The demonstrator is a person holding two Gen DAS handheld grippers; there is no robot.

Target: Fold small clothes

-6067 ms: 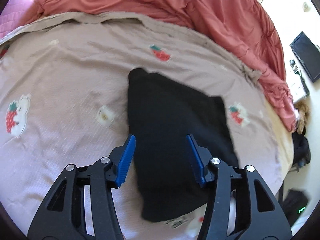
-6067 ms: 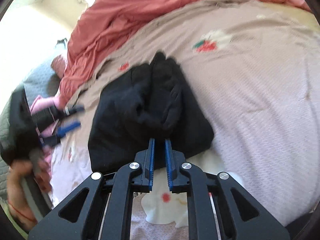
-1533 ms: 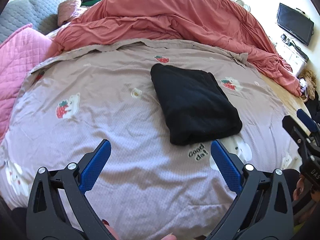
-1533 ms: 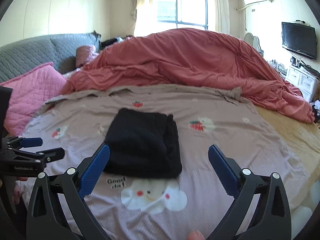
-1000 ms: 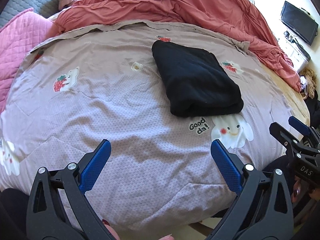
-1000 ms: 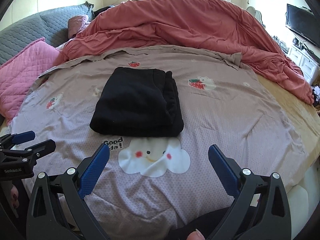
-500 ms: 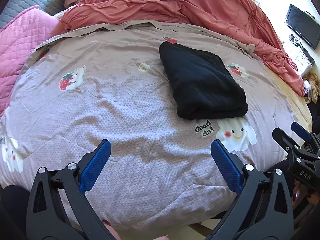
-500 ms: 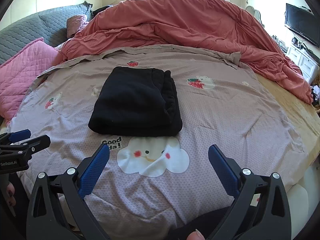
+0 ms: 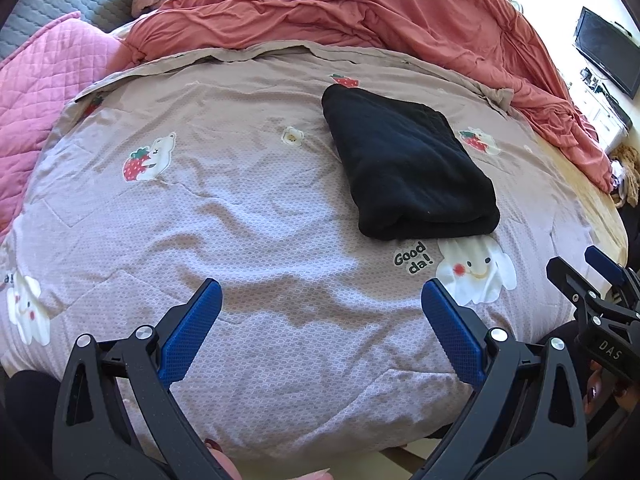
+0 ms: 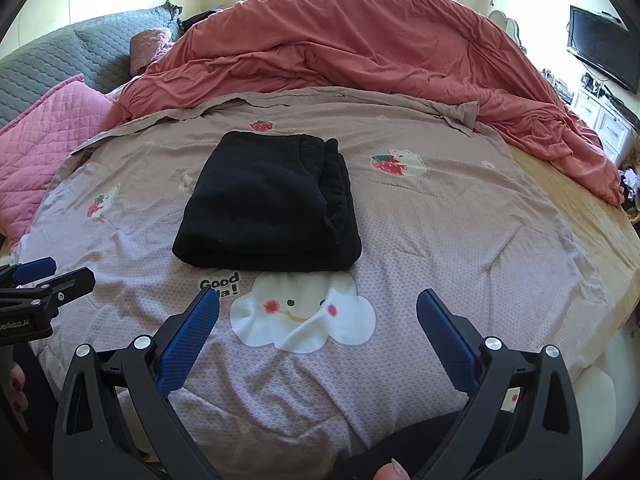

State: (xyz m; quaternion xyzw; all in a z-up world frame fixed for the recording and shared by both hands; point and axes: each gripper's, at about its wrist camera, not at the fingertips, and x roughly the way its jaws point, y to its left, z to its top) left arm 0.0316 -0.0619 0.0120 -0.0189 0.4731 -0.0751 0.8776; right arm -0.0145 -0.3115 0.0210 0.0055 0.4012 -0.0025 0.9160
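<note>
1. I hold the left gripper (image 9: 322, 308) at the near edge of the bed, jaws spread wide and empty, clear of the cloth.
2. One black garment (image 10: 268, 204) lies folded into a compact rectangle on the mauve bedsheet (image 10: 460, 240), just beyond the cloud print (image 10: 304, 316). I judge the fold finished.
3. I hold the right gripper (image 10: 318, 320) likewise: jaws wide apart, gripping nothing.
4. Count: two grippers, one garment, one red duvet (image 10: 360, 40) bunched at the far side.

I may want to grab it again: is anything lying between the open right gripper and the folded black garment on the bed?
Nothing visible. Only bare lilac printed bedsheet lies between the right gripper and the folded black garment.
</note>
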